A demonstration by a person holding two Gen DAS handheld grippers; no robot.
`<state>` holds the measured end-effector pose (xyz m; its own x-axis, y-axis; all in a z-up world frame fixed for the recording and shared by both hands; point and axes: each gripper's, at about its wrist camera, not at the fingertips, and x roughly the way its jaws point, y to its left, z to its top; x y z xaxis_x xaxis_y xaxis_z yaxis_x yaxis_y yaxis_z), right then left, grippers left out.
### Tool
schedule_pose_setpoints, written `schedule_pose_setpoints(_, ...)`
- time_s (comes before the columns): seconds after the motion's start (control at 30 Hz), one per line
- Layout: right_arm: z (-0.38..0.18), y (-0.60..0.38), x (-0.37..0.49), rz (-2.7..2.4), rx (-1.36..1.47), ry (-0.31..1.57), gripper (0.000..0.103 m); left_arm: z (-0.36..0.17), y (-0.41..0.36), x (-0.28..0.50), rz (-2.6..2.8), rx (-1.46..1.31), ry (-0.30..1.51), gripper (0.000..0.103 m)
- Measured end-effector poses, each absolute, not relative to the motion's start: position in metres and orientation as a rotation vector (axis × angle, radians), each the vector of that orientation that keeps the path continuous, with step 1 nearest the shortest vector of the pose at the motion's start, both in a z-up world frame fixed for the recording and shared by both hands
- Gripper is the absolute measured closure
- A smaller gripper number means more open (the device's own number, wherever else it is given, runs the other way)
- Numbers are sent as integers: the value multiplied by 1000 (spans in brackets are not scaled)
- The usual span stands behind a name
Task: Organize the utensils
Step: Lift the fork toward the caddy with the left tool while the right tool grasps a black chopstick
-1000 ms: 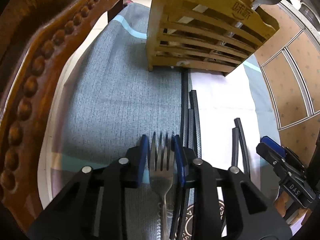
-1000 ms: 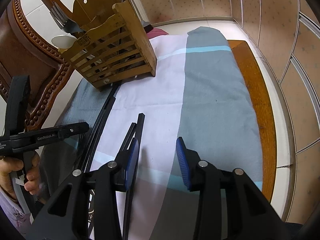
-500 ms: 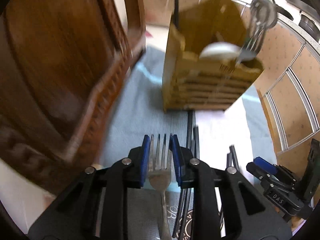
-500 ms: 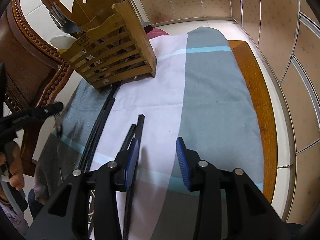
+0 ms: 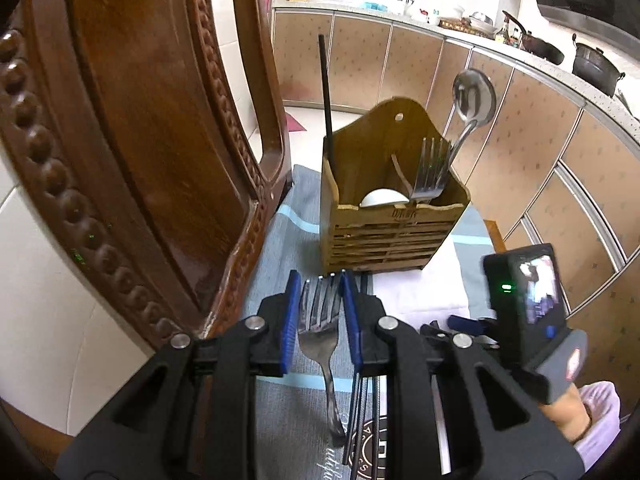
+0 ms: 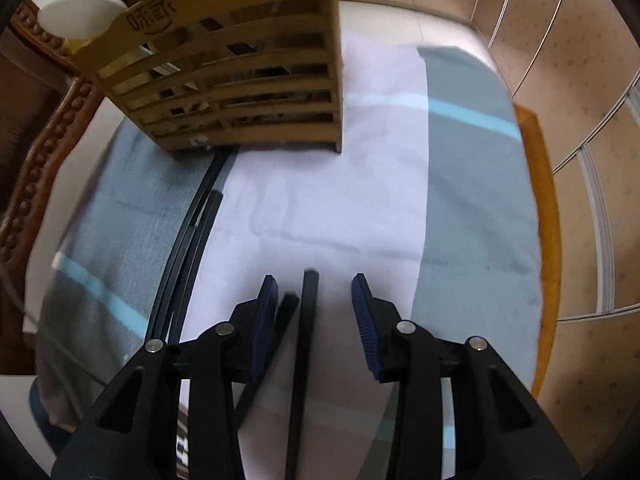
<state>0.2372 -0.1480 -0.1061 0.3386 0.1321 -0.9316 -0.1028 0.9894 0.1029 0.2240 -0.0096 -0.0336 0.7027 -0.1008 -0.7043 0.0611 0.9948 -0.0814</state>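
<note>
Raised off the cloth, the fork (image 5: 320,320), tines toward the caddy (image 5: 390,216), stays clamped in the left hand-held gripper (image 5: 320,312).

Two steel forks show: one (image 5: 318,322) in front of the slatted wooden utensil holder (image 5: 390,216), one (image 5: 430,172) standing inside it. The holder also carries one steel ladle (image 5: 472,98), one white spoon (image 5: 384,199) and one black chopstick (image 5: 326,92). On the cloth before the holder lie four black chopsticks: two (image 6: 192,236) side by side, two more (image 6: 306,320) nearer.
</note>
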Motion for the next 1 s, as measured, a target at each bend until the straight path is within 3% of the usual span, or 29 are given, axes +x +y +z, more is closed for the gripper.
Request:
schedule_pose_setpoints(0.03, -106, -145, 239, 159, 24, 1228, 87, -32, -8, 223, -91, -54, 784, 83)
schedule_pose_setpoints(0.07, -104, -144, 239, 162, 36, 1229, 88, -29, -7, 221, -91, -56, 780, 83)
schedule_pose_setpoints(0.43, -57, -159, 216, 176, 91, 1107, 88, -12, -4, 205, -108, -59, 733, 85)
schedule_pose_setpoints(0.87, -52, -182, 199, 141, 144, 1062, 89, -5, -14, 177, -125, -50, 712, 85)
schedule_pose_setpoints(1.0, -46, -183, 196, 127, 125, 1031, 94, -5, -14, 173, -115, -50, 710, 85)
